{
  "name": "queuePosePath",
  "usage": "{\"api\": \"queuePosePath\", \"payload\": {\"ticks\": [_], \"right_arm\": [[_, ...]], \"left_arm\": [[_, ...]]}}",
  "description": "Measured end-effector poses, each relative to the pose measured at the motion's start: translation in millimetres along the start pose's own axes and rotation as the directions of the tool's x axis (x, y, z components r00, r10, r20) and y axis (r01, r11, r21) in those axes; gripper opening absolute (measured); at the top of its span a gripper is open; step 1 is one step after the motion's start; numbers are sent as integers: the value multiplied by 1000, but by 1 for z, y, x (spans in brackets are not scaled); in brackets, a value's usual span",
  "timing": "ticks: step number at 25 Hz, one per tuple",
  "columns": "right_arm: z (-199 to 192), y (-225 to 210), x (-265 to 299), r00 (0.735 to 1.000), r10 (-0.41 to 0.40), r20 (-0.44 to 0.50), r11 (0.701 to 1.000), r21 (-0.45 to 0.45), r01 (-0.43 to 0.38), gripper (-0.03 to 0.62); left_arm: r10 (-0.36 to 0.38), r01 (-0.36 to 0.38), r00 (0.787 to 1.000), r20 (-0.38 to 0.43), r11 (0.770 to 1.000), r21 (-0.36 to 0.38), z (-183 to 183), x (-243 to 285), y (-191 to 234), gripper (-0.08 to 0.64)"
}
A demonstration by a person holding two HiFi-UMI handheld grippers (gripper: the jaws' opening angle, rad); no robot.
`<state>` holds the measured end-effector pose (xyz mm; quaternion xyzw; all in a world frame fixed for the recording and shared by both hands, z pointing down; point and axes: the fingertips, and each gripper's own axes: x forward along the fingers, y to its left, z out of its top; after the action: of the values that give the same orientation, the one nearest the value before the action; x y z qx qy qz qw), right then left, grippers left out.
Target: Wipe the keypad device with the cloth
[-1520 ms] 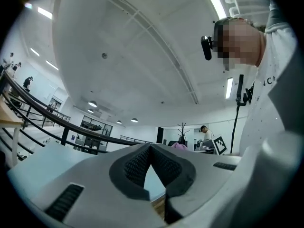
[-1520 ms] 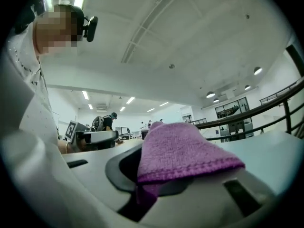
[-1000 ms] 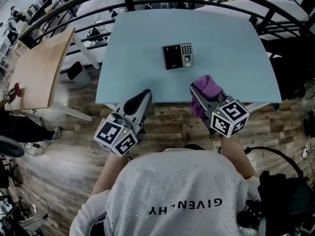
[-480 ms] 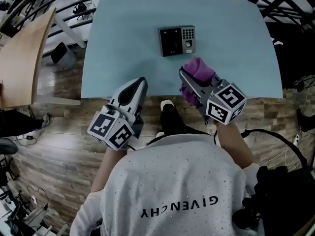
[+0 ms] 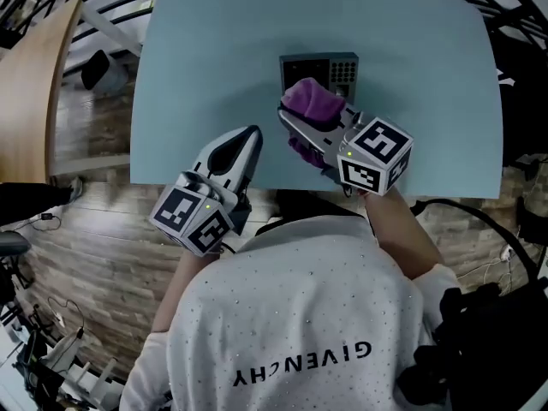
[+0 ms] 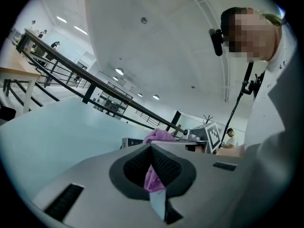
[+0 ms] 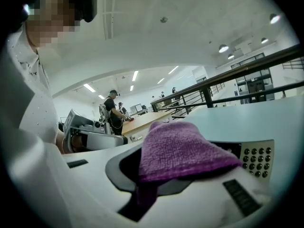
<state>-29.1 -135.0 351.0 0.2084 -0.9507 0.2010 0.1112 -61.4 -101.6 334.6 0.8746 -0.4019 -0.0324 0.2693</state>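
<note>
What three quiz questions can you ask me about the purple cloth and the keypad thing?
1. True or false: the right tongs are shut on the purple cloth.
2. In the head view, what does the cloth partly hide? A the keypad device, B a cup, C a book.
3. Fill in: the left tongs hold ______.
Key: 1 true; 2 A; 3 nothing.

We see a purple cloth, a dark grey keypad device and a pale blue bench. The grey left tongs and right tongs bear black-and-white squared markers.
</note>
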Motion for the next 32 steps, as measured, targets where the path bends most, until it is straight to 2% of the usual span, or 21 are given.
{"api": "queuePosePath", "payload": {"ticks": [5, 9, 13, 15, 19, 24, 28, 32], "right_arm": [[4, -24, 10, 998, 59, 18, 996, 70, -60, 40], [3, -35, 21, 997, 72, 35, 991, 112, -76, 40], [-2, -50, 17, 997, 34, 72, 984, 173, -46, 40], [-3, -62, 8, 996, 9, 93, 981, 192, -27, 40], [-2, -89, -12, 993, -54, 108, 980, 194, 32, 40], [-2, -113, -33, 984, -133, 119, 974, 200, 107, 40], [-4, -127, -49, 977, -171, 125, 967, 209, 143, 40], [-4, -138, -59, 968, -208, 142, 960, 217, 174, 40]], "left_arm": [[2, -3, 1000, -21, 999, -39, -5, 21, 1, 0], [23, -26, 997, -73, 999, -35, -12, 22, 13, 0], [43, -47, 993, -111, 998, -31, -19, 17, 17, 0], [42, -45, 994, -105, 999, -31, -18, 21, 17, 0], [32, -35, 996, -79, 999, -36, -10, 33, 19, 0], [81, -82, 990, -113, 997, -2, -11, 40, 28, 0], [68, -70, 992, -102, 997, -16, -9, 46, 20, 0], [64, -63, 992, -107, 998, 12, -6, 51, 17, 0]]}}
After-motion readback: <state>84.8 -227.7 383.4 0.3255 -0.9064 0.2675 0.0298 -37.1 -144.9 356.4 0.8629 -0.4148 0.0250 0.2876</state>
